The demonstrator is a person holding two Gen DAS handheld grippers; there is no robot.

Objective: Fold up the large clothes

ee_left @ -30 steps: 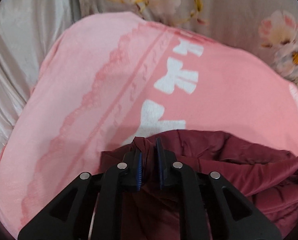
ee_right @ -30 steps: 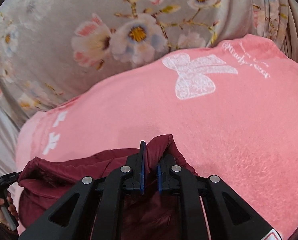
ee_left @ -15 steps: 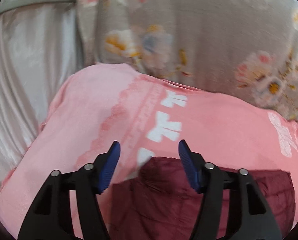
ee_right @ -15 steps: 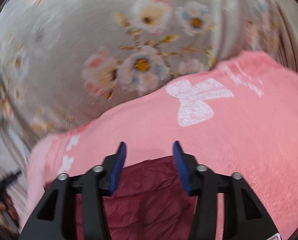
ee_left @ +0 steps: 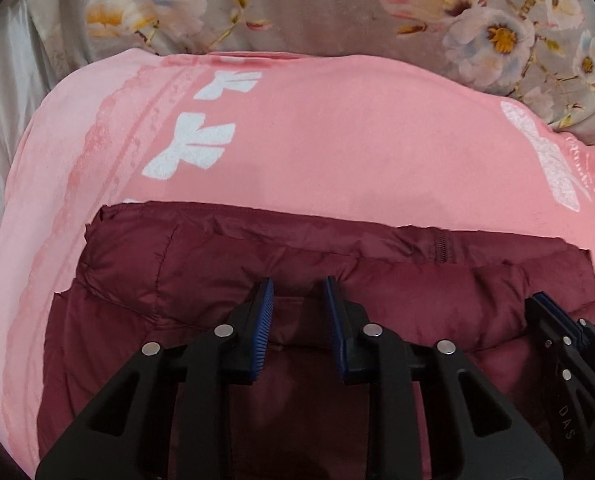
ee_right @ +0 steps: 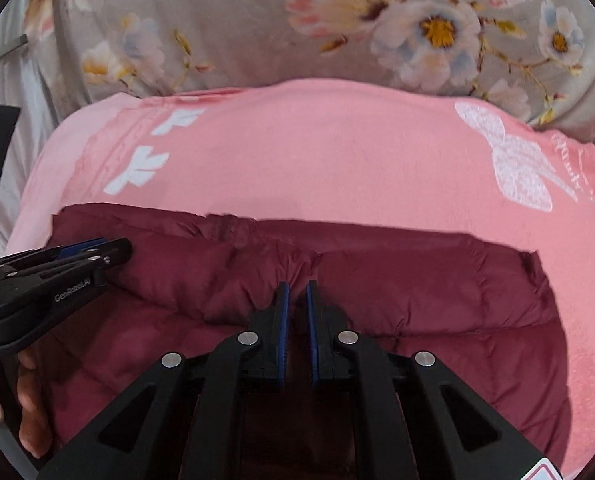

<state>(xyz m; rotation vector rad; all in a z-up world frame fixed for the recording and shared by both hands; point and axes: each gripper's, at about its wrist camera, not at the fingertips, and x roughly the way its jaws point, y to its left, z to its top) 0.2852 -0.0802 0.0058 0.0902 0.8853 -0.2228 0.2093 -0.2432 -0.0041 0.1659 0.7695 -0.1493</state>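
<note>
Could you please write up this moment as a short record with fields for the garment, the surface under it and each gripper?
garment: maroon puffer jacket, partly folded, a padded fold along its far edge
zipper: short stretch visible at the far edge
surface: pink blanket with white bow prints, lying on floral bedding
left gripper: jaws closing around a ridge of the jacket's fold
right gripper: jaws closing, nearly shut, a pinch of jacket fabric between the pads
person's hand: holds the left gripper's handle
</note>
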